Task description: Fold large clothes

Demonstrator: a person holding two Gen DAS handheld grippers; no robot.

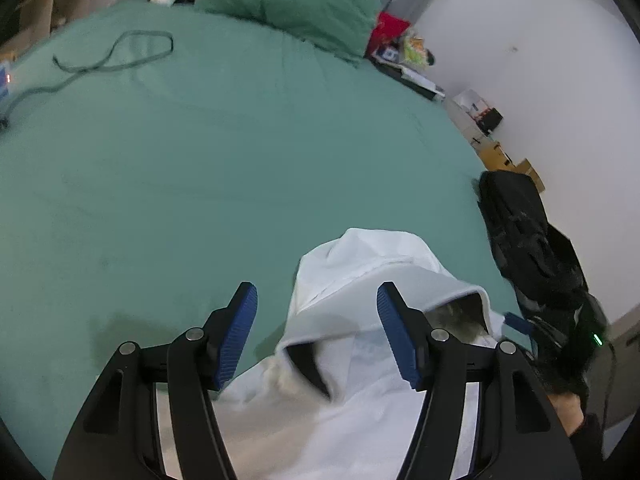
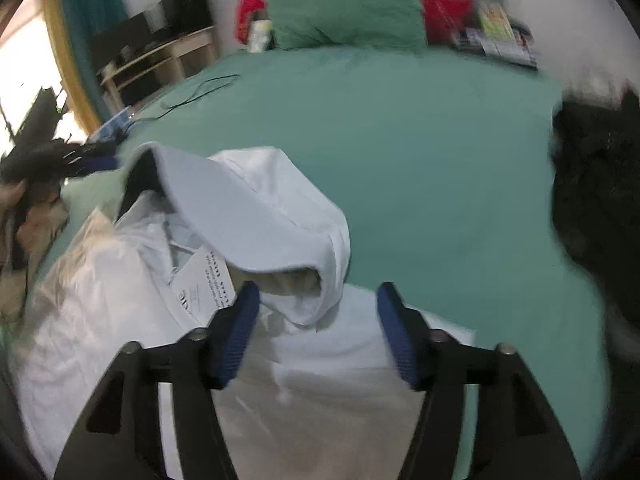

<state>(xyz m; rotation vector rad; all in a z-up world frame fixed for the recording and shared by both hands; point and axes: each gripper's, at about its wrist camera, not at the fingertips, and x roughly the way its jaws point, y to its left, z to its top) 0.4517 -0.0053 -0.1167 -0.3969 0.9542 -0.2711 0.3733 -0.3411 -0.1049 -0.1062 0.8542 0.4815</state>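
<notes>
Hoodie (image 2: 256,240), white, lies rumpled at the near edge of the bed (image 1: 240,152), hood raised; folding not begun. Left tool (image 1: 318,334) and right tool (image 2: 318,332) spread wide, empty.

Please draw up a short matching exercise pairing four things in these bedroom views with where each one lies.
Things:
1. white hooded garment
2. green pillow
3. dark cable
4. black bag

Places:
A. looped on the sheet, far left
B. at the head of the bed
C. at the bed's right edge
D. near end of the bed, beneath both open grippers

Pairs: 1-D, 2-B, 3-A, 4-C
</notes>
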